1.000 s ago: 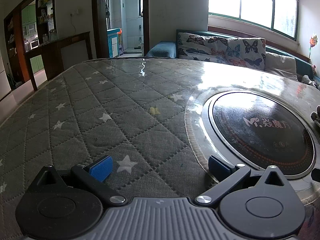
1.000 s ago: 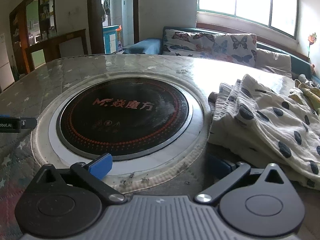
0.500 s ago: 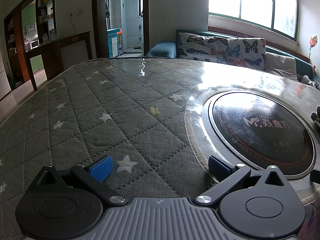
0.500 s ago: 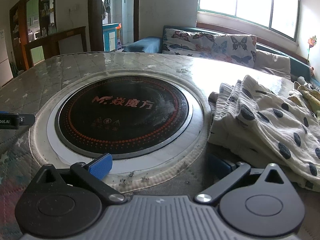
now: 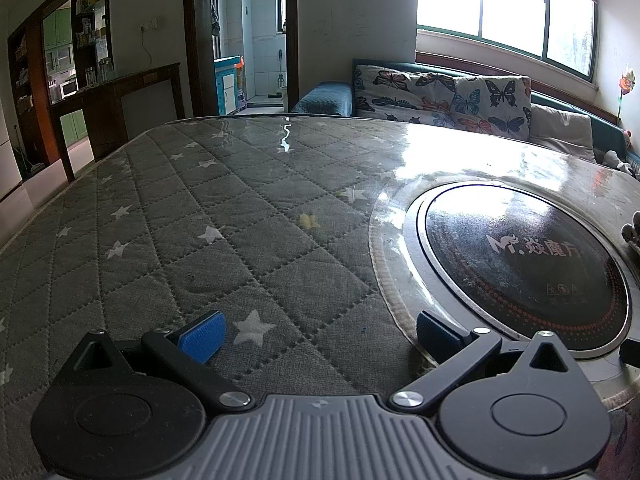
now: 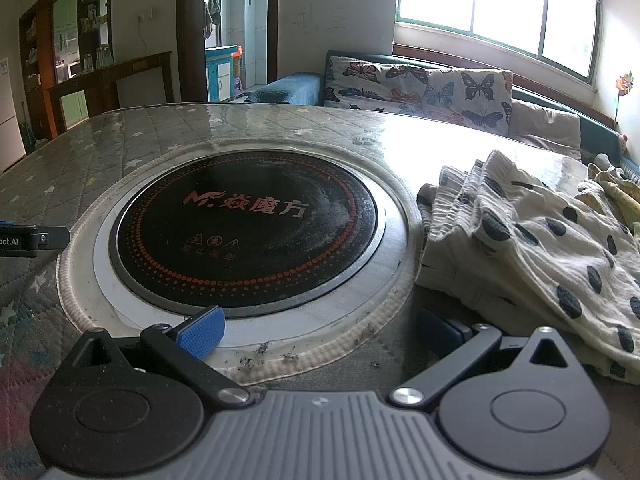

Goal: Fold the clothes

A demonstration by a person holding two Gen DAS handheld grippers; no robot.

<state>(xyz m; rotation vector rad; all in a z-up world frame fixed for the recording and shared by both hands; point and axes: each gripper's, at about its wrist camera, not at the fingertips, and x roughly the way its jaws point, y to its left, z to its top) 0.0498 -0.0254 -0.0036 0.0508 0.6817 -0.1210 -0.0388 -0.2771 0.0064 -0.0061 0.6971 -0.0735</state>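
A crumpled cream garment with dark polka dots (image 6: 536, 248) lies on the table to the right of the round black cooktop (image 6: 248, 224). A yellowish garment (image 6: 616, 196) lies behind it. My right gripper (image 6: 320, 332) is open and empty, low over the table's near edge, left of the dotted garment. My left gripper (image 5: 320, 332) is open and empty over the grey quilted star cover (image 5: 200, 220). A sliver of the clothes (image 5: 632, 236) shows at the right edge of the left wrist view. The left gripper's side (image 6: 24, 238) shows at the left edge of the right wrist view.
The cooktop (image 5: 528, 264) is set into the round table, ringed by a white rim. A sofa with butterfly cushions (image 6: 420, 88) stands behind the table under the window. A dark wooden counter (image 5: 120, 112) and a doorway are at the back left.
The right gripper has risen and shifted slightly, so the cooktop sits a little lower in its view. The left gripper has barely moved. Both stay open.
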